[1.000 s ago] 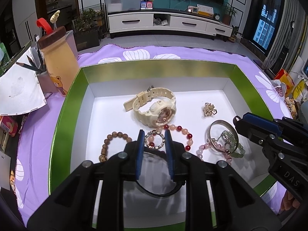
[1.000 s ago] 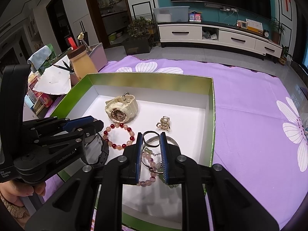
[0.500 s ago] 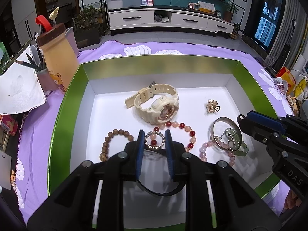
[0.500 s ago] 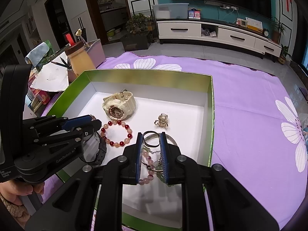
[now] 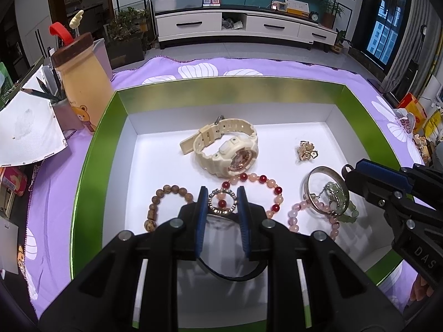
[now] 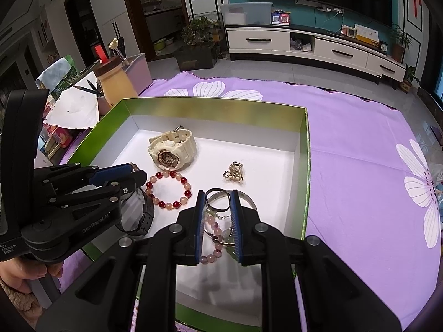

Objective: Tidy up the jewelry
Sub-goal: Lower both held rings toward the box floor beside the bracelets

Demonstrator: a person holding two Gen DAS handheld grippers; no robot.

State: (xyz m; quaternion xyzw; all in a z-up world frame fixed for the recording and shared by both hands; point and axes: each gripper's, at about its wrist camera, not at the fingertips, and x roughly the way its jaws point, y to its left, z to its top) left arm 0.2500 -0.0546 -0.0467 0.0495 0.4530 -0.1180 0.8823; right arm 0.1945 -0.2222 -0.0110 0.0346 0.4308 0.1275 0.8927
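Box: a shallow green-walled box with a white floor sits on the worktop's purple flowered cloth; all the jewelry lies inside it.
Cream watch: the cream watch lies buckled in a loop near the middle of the floor, dial tilted toward the cameras.
Red and pink bead bracelet: the red and pink bead bracelet lies flat just in front of the watch.
Wooden bead bracelet: the wooden bead bracelet rests to the left of it, partly hidden behind the left gripper.
Gold charm: the gold charm sits alone toward the box's right side, apart from the rest.
Silver bangle: the silver bangle lies near the right front corner, overlapping a pale pink bead bracelet and a green bead strand with a fine chain.
Left gripper: the left gripper has a narrow gap between its blue pads, and a black watch with a stone-set bezel sits clamped in that gap, low over the box's front left.
Right gripper: the right gripper hovers over the bangle pile with its pads slightly apart, framing the beads and bangle; whether they touch anything, I cannot tell.
Beside the box: a tan bear-print bottle and a cup of pencils stand off the far left corner.
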